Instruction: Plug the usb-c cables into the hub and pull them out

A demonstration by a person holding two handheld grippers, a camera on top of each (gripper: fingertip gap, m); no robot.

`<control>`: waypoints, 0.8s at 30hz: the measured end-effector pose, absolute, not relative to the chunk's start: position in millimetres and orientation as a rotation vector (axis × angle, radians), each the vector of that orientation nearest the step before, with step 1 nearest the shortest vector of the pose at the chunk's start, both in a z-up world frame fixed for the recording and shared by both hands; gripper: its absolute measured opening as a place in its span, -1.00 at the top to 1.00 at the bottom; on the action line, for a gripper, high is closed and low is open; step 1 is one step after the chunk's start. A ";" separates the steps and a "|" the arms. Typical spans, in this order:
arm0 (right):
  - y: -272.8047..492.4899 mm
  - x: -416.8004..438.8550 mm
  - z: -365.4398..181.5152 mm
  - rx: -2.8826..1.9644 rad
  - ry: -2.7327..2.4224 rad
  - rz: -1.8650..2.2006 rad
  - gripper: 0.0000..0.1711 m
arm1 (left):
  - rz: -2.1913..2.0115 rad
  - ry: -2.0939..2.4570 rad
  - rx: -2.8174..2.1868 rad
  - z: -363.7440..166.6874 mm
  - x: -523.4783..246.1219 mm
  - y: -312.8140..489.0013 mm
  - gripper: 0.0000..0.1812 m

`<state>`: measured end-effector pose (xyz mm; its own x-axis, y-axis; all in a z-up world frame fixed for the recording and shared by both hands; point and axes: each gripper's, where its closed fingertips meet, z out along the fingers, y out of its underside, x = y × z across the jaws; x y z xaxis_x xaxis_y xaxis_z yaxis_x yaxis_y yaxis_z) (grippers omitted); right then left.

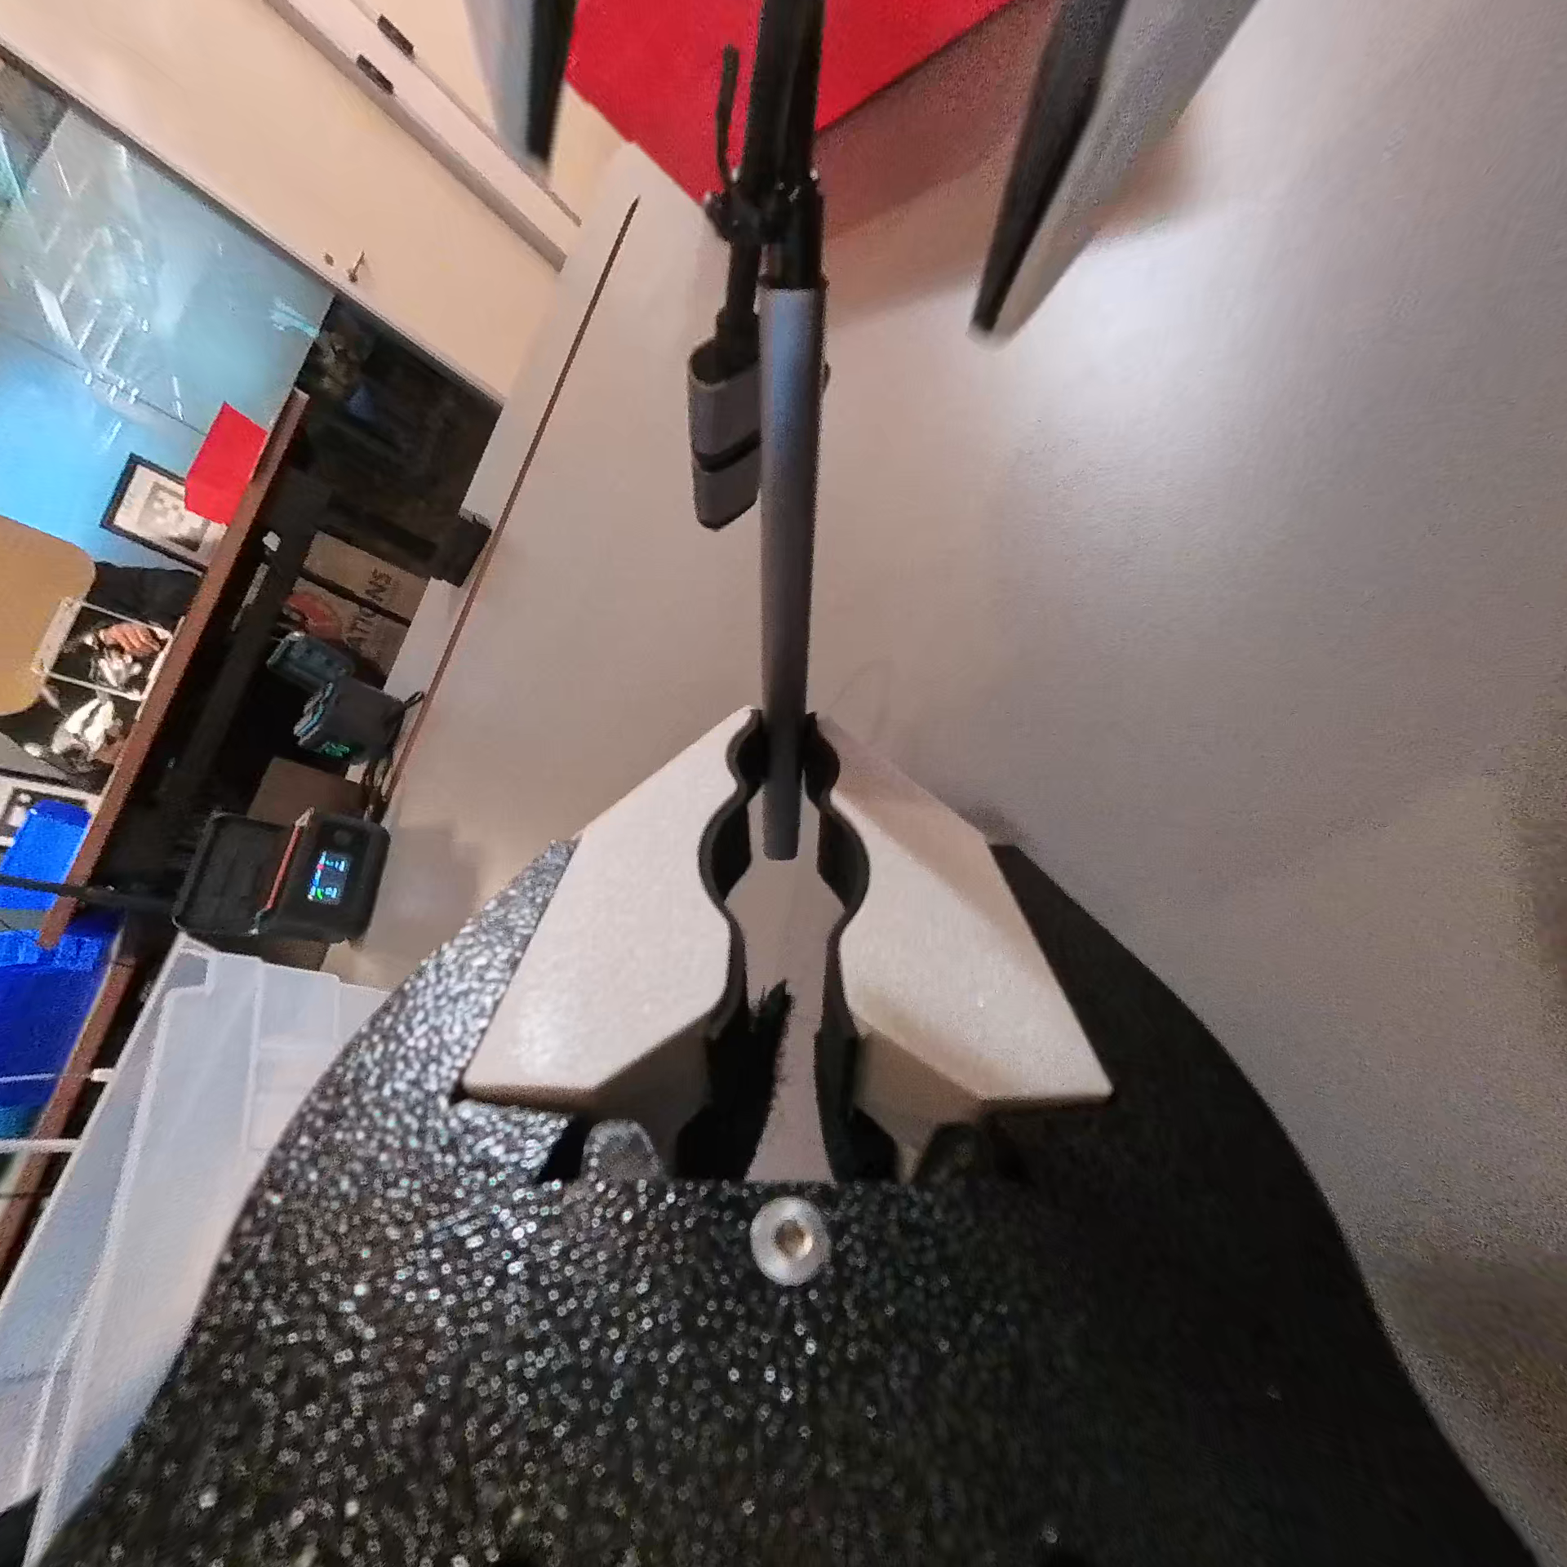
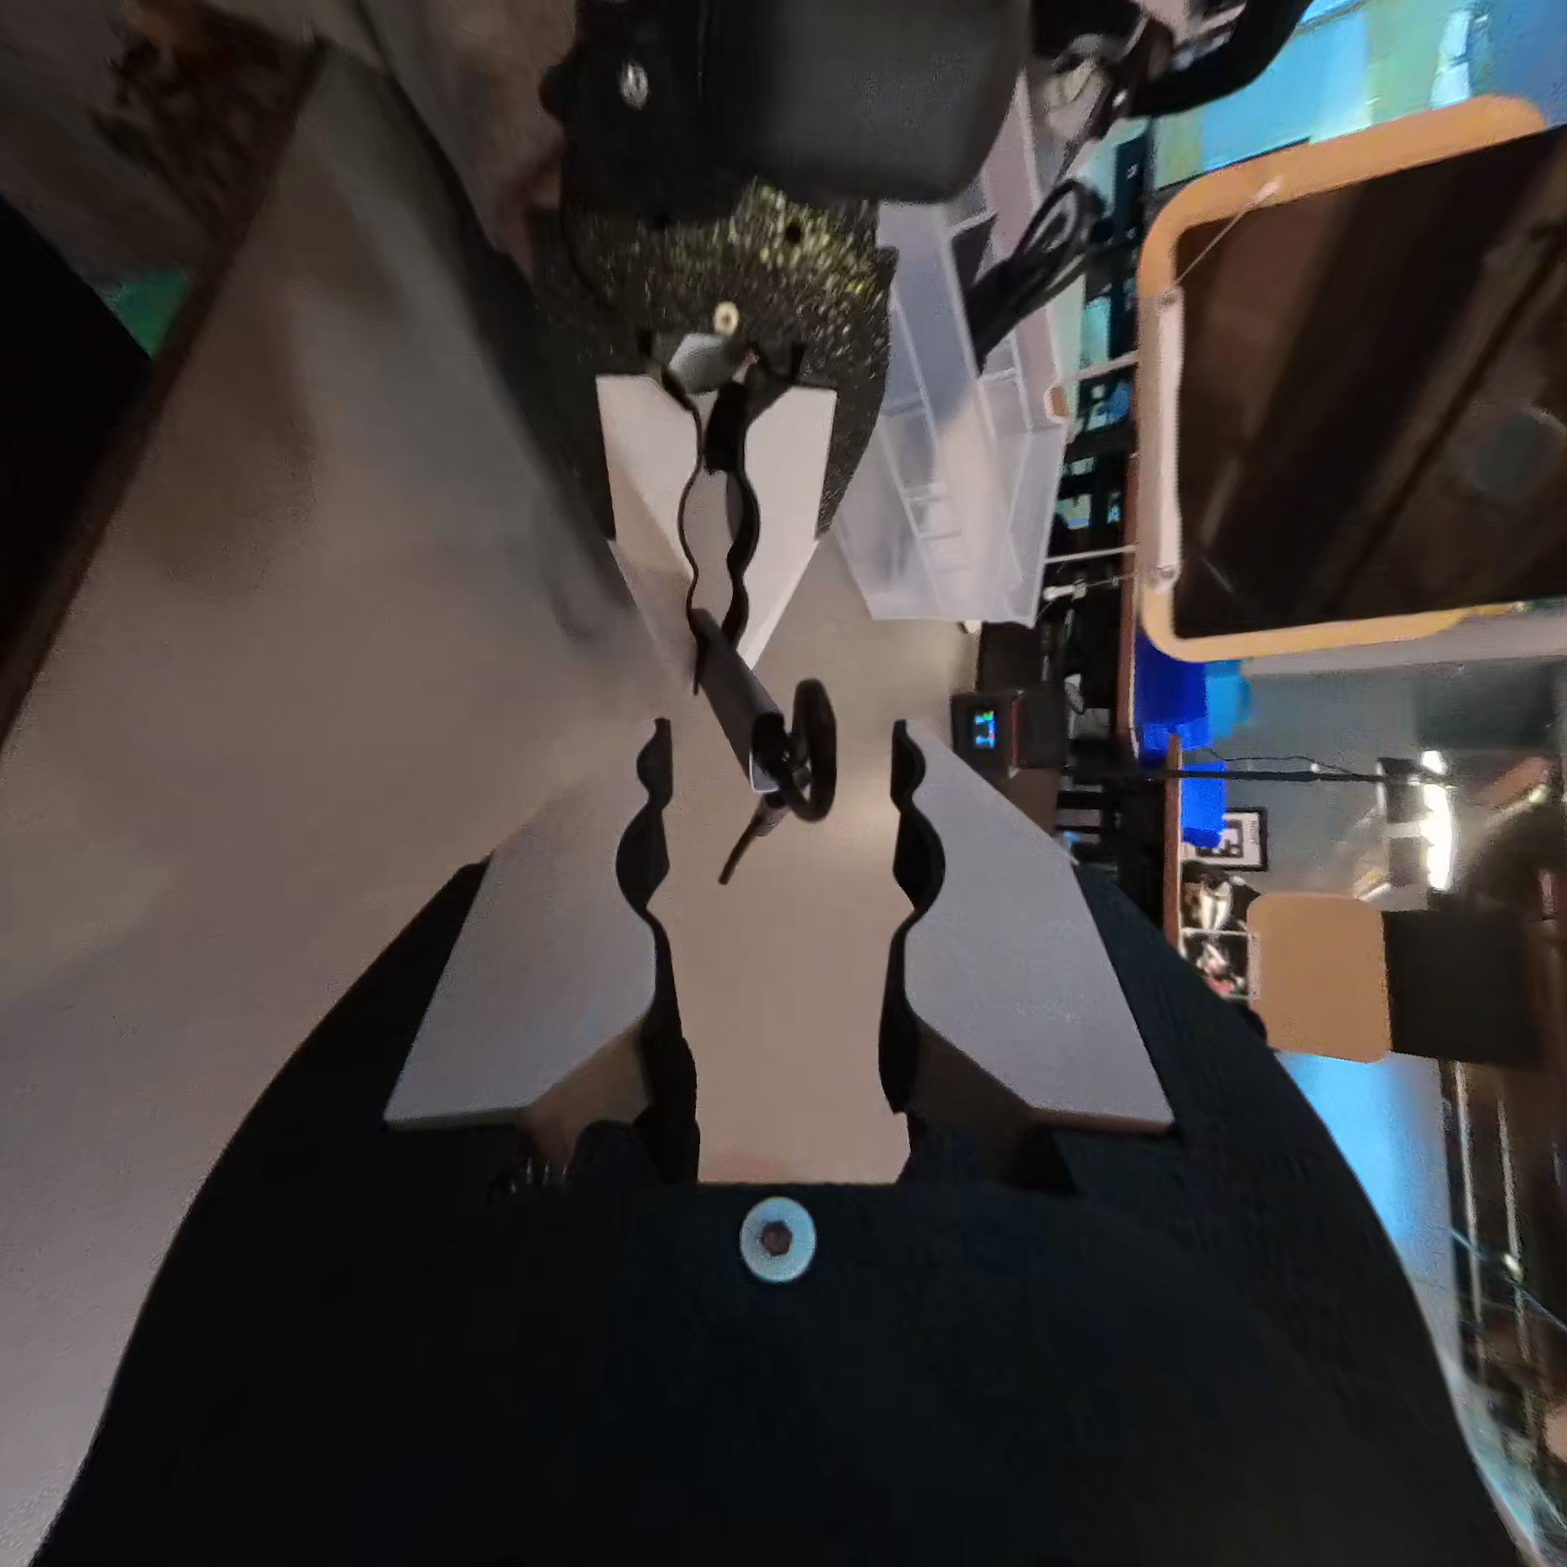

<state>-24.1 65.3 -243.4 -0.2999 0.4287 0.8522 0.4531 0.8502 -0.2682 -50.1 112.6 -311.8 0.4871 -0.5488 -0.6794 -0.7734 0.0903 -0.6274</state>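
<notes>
Left wrist view: left hand-held gripper [image 1: 782, 746] clamps grey hub [image 1: 789, 543]; right hand-held gripper [image 2: 776, 746] wide apart, empty.

Left hand-held gripper [image 1: 782, 746] clamped — right hand-held gripper [image 2: 780, 763] spread

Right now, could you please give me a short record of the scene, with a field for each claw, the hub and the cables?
left claw: shut on the hub, gripping one end edge-on
hub: slim grey bar, lifted above the pale table
cables: black, bunched at the hub's far end
grey connector: hangs beside the hub
right claw: open, empty, facing the hub's cable end
plugged state: cannot tell
</notes>
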 end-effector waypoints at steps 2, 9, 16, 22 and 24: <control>71.1 -28.4 -256.9 -0.652 -1.964 -0.057 0.42 | 0.251 1.206 -1.552 -311.9 -45.7 110.7 0.93; 71.9 -26.1 -271.7 -0.633 -2.001 -0.065 0.89 | 0.339 1.208 -1.439 -299.2 -41.9 110.4 0.91; 189.9 59.4 -174.7 -0.971 -1.659 -0.337 0.89 | 0.231 0.978 -1.429 -268.8 -59.0 114.2 0.77; 324.4 208.0 -157.8 -1.720 -1.360 -0.322 0.88 | 0.219 0.961 -1.452 -269.5 -61.4 116.1 0.78; 350.3 233.1 -172.9 -1.872 -1.315 -0.254 0.88 | 0.217 0.968 -1.457 -270.8 -60.5 115.9 0.79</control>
<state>233.1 350.3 -172.9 0.4356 0.6922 0.5754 0.8569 -0.1231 -0.5006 -60.5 115.9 -270.8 0.6227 -0.4196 -0.6604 -0.6613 0.1689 -0.7309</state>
